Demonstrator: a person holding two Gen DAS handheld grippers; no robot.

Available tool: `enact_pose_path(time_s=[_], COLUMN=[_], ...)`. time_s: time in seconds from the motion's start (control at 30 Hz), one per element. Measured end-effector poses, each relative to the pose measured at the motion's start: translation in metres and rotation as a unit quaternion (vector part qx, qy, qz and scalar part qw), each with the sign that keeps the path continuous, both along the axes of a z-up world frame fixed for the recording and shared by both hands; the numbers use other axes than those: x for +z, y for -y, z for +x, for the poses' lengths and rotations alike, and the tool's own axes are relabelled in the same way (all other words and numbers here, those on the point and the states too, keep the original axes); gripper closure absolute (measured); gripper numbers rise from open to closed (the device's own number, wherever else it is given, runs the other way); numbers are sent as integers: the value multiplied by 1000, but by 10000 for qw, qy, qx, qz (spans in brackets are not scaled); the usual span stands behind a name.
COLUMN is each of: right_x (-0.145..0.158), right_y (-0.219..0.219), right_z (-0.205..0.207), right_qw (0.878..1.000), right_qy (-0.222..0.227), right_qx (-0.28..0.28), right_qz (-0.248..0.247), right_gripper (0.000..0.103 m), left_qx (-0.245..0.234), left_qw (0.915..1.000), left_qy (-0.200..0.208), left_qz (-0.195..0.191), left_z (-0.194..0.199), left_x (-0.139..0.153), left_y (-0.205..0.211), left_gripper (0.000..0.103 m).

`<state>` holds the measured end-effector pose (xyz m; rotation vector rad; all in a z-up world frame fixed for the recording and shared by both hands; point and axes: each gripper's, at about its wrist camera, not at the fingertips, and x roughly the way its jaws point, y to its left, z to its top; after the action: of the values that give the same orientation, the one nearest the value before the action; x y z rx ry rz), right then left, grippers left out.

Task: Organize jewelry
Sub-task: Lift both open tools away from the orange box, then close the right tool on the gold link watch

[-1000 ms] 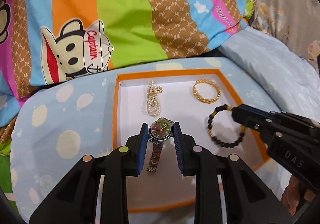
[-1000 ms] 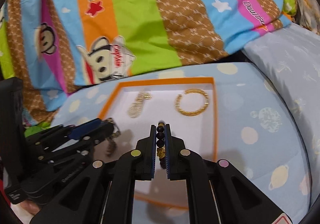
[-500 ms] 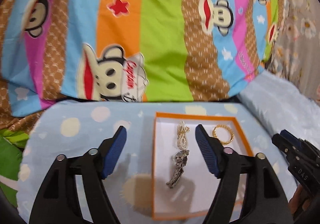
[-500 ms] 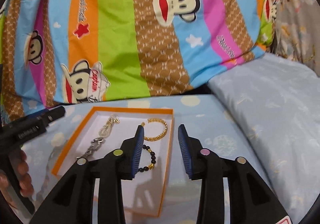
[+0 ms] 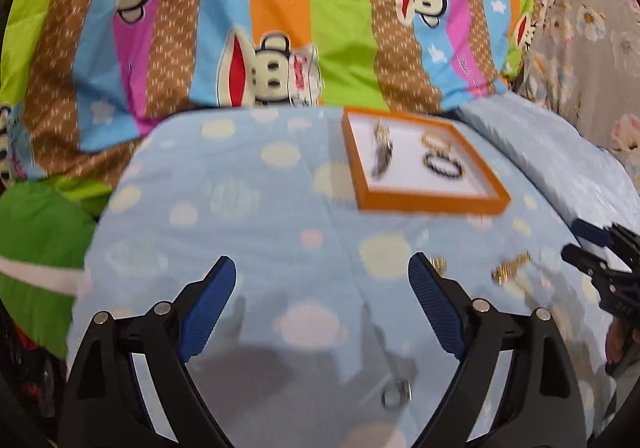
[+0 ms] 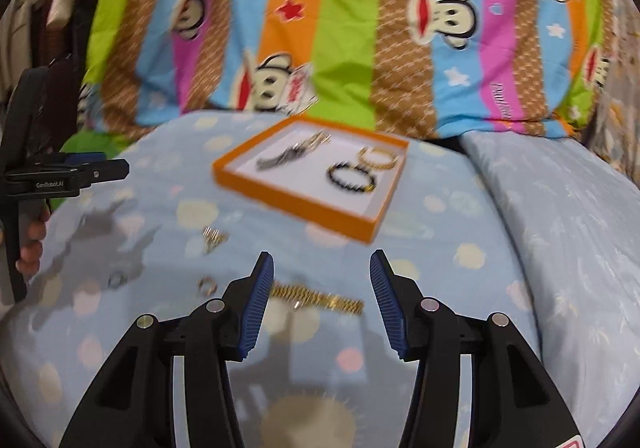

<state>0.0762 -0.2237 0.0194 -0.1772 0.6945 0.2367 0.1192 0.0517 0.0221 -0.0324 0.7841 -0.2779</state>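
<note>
Across the blue bed, short of the orange tray (image 6: 362, 233), we open our empty right gripper (image 6: 322, 290) over the gold chain (image 6: 316, 298) lying crosswise, our left gripper (image 5: 322, 298) opening farther off.

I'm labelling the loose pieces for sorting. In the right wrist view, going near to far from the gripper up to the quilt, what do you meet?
Gold chain bracelet → orange tray front rim → black bead bracelet → gold bangle → striped cartoon quilt.

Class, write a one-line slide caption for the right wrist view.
Right gripper, jaws opening and empty, above a gold chain; the orange tray holds more jewelry.
</note>
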Motion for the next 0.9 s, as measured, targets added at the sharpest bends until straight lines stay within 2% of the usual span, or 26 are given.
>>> enact_pose_path(time_s=[0.17,0.47,0.57,0.63,0.67,0.8,0.9], right_x=[-18,-52,-53,-53,-53,-52,-49], right_y=[-10,-20,-18,-18,-18,-20,-17], right_z=[8,42,41,40,40,35,30], right_qw=[9985,9922,9927,9929,9927,9934,9913], right_qy=[-230,-775,-813,-853,-895,-997,-1264], right_qx=[444,812,793,758,765,527,300], right_qz=[-224,-537,-402,-350,-276,-207,201], right_gripper=[53,53,60,70,78,82,84], left_qx=[-146,-552,-530,-501,-489,-446,-393], left_qw=[9986,9974,9975,9972,9971,9970,9969], left_qy=[-424,-456,-461,-547,-577,-627,-666], left_qz=[-292,56,7,-40,-74,-107,-157], left_z=[-30,-60,-59,-56,-54,-52,-51], left_x=[-24,-39,-39,-41,-42,-43,-44], left_y=[6,36,35,34,34,32,30], left_gripper=[17,17,17,17,17,17,17])
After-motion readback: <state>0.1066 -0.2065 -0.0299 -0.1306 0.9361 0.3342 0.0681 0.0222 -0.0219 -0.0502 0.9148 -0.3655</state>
